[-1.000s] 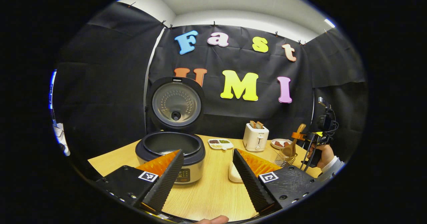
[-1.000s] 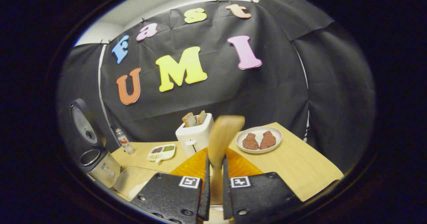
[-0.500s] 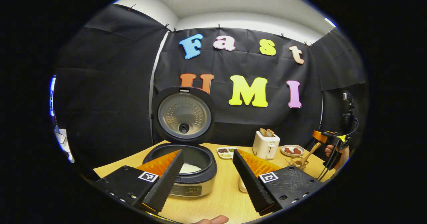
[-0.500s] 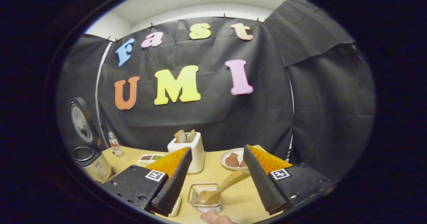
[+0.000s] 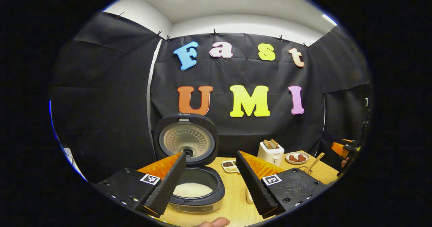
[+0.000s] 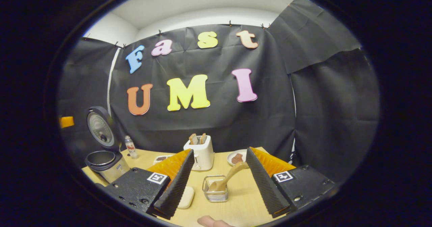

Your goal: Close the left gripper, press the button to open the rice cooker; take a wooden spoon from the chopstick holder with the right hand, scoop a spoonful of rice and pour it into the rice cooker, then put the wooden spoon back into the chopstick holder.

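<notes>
The rice cooker (image 5: 197, 195) stands on the wooden table with its lid (image 5: 186, 141) up and white rice (image 5: 192, 189) in the pot. My left gripper (image 5: 211, 179) is open above and in front of it, holding nothing. In the right gripper view the cooker (image 6: 104, 161) is far to the left. The wooden spoon (image 6: 227, 178) leans in the wire chopstick holder (image 6: 215, 190), handle tilted to the right. My right gripper (image 6: 218, 181) is open, pulled back from the holder, with the spoon free between its fingers' lines. The spoon (image 5: 315, 162) also appears far right in the left gripper view.
A white toaster (image 6: 202, 154) with bread slices stands behind the holder. A plate of brown pieces (image 6: 236, 157) is to its right, a small divided dish (image 5: 230, 165) and a bottle (image 6: 130, 146) nearer the cooker. A white container (image 6: 185, 197) lies by my right gripper.
My right gripper went from shut on the spoon to open, leaving the spoon in the holder, and has drawn back. My left gripper has risen and pulled back, still open.
</notes>
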Demonstrator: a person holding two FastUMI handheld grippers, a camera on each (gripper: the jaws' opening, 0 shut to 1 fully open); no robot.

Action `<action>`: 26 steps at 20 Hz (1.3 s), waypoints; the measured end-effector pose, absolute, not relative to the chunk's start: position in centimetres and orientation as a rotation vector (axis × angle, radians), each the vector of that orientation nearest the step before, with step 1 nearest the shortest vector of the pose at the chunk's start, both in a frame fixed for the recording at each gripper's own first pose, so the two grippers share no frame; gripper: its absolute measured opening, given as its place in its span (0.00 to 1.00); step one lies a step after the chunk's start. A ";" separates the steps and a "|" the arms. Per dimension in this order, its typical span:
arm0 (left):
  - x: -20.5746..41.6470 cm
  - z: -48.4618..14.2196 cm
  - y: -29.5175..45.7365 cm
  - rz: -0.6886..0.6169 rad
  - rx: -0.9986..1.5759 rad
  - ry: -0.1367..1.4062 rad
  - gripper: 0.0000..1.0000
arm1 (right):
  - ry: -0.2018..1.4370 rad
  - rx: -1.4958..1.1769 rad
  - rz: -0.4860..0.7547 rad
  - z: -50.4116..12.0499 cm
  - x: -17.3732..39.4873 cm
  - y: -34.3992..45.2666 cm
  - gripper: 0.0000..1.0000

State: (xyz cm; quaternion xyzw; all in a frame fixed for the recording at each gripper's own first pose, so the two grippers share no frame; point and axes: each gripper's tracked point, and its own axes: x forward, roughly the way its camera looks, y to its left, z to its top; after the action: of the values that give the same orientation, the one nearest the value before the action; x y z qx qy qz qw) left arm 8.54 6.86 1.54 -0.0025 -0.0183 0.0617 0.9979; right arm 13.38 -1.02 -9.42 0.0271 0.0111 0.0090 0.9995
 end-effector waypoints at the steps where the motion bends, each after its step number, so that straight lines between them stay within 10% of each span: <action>1: 9.2 2.9 7.3 0.132 0.010 -0.052 0.94 | 0.011 0.043 0.027 -9.2 12.3 -0.9 0.99; 26: 28.5 4.6 19.8 0.226 -0.074 0.106 0.96 | -0.005 -0.001 0.039 -7.0 5.1 0.3 0.99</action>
State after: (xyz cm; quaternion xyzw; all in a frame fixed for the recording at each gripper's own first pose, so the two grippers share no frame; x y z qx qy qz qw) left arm 28.53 19.77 4.57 -0.0370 0.0529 0.1125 0.9916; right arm 5.09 0.27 -7.03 -0.0004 -0.0023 0.0193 0.9998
